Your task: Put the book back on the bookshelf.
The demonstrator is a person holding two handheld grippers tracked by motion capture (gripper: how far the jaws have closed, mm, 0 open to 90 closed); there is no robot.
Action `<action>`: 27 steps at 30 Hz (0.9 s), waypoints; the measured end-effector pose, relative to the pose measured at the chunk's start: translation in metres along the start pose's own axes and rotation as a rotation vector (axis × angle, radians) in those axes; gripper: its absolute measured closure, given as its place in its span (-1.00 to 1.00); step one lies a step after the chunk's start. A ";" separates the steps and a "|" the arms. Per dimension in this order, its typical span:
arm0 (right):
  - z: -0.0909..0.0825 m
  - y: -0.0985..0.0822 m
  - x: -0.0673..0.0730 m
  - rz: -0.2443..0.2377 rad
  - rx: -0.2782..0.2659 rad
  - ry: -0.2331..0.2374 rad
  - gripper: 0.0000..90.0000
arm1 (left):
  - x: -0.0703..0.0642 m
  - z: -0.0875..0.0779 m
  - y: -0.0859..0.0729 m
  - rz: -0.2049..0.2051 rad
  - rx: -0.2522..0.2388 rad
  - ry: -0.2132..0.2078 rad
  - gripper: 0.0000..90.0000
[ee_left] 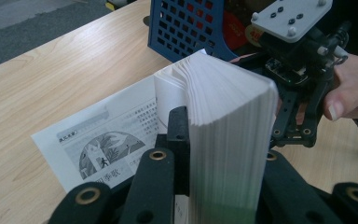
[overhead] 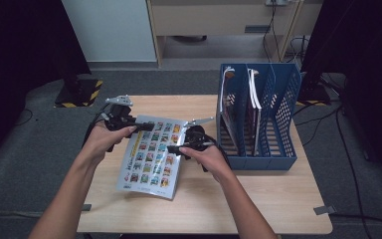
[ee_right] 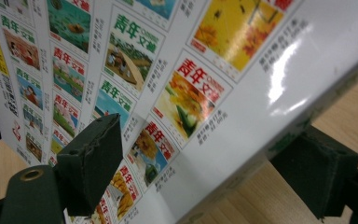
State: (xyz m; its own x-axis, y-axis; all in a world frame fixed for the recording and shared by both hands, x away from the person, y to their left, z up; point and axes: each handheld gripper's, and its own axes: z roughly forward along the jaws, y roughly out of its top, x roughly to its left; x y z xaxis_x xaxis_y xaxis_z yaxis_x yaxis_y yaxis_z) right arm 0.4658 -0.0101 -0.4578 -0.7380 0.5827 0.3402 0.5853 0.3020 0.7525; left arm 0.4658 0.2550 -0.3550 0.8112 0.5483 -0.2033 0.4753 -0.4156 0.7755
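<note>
high view: magazine (overhead: 151,154) lies back cover up on the wooden table (overhead: 273,199), long axis running from near edge toward far edge, tilted a bit right at the top. near corner lifts slightly. left gripper (overhead: 138,125) bites its far-left corner; right gripper (overhead: 175,148) sits at its right edge. blue file rack (overhead: 258,117) stands just right of the r hand, little room there; bare table near and right-front.

left gripper view: jaws clamped tight on the magazine's page block (ee_left: 228,140), pages fanned out, one sheet flat on the table. right gripper (ee_left: 286,119) beyond, rack behind it.

right gripper view: cover (ee_right: 177,84) runs diagonally between the two pads (ee_right: 91,163), jaws apart on either side of the edge, not pressing; table under the edge.
</note>
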 end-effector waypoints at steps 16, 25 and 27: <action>0.000 0.008 0.001 -0.021 -0.014 0.006 -0.29 | 0.000 -0.007 0.003 0.001 -0.034 -0.015 0.71; -0.011 0.017 0.001 -0.056 -0.030 -0.016 -0.03 | 0.002 -0.012 0.002 0.000 -0.062 -0.001 0.70; -0.013 0.020 0.003 -0.071 -0.037 -0.023 0.03 | 0.002 -0.015 0.002 0.002 -0.071 0.005 0.70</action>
State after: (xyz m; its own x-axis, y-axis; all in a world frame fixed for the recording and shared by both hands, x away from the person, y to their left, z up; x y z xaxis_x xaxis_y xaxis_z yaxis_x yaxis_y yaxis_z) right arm 0.4713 -0.0118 -0.4345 -0.7694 0.5777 0.2725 0.5185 0.3157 0.7947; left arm 0.4638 0.2661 -0.3452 0.8105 0.5509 -0.1991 0.4482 -0.3644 0.8162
